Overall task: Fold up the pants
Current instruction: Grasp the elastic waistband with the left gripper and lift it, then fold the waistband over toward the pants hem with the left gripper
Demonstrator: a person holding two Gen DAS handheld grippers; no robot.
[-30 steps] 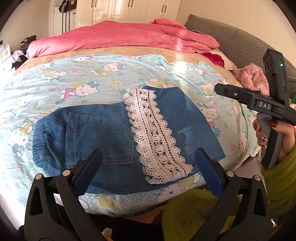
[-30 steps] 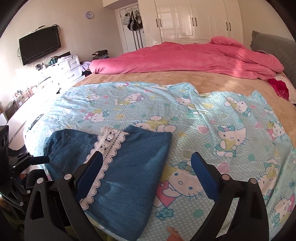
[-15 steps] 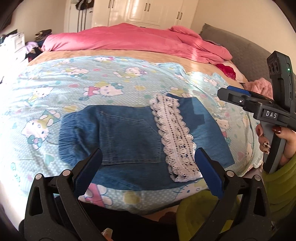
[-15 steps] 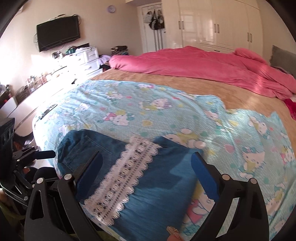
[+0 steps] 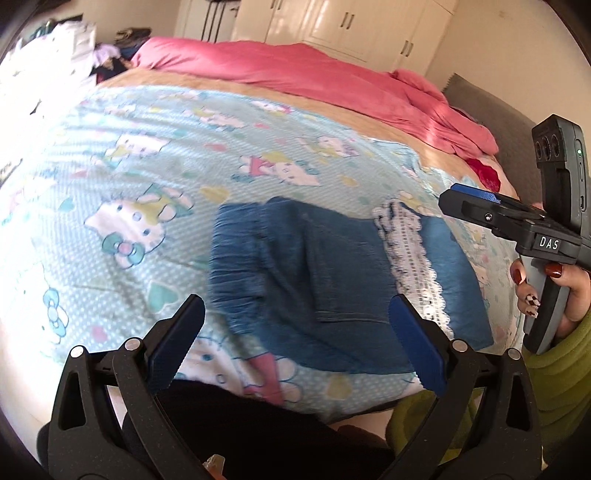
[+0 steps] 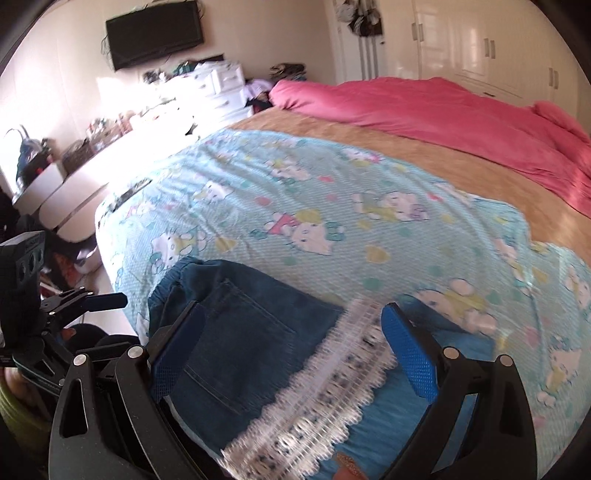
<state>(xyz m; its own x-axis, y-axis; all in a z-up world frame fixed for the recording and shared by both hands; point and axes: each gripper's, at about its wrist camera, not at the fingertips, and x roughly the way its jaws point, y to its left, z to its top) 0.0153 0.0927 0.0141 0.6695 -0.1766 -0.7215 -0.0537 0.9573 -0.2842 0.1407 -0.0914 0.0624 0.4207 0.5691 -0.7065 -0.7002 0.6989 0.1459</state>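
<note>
The denim pants [image 5: 314, 288] lay already doubled over at the near edge of the bed sheet [image 5: 155, 177], lace hem [image 5: 410, 254] on top, and they looked soft but a bit heavy, so I'd pinch the elastic waistband [image 5: 232, 266]. Left gripper [image 5: 295, 325] and right gripper [image 6: 291, 336] both hung spread wide above them, holding nothing.

White wardrobes [image 6: 480, 40], wall television [image 6: 155, 33], sunlit dresser [image 6: 218, 88]

motion-blurred pants [image 6: 236, 354], lace trim [image 6: 332, 398] smeared, lower edge cropped
</note>
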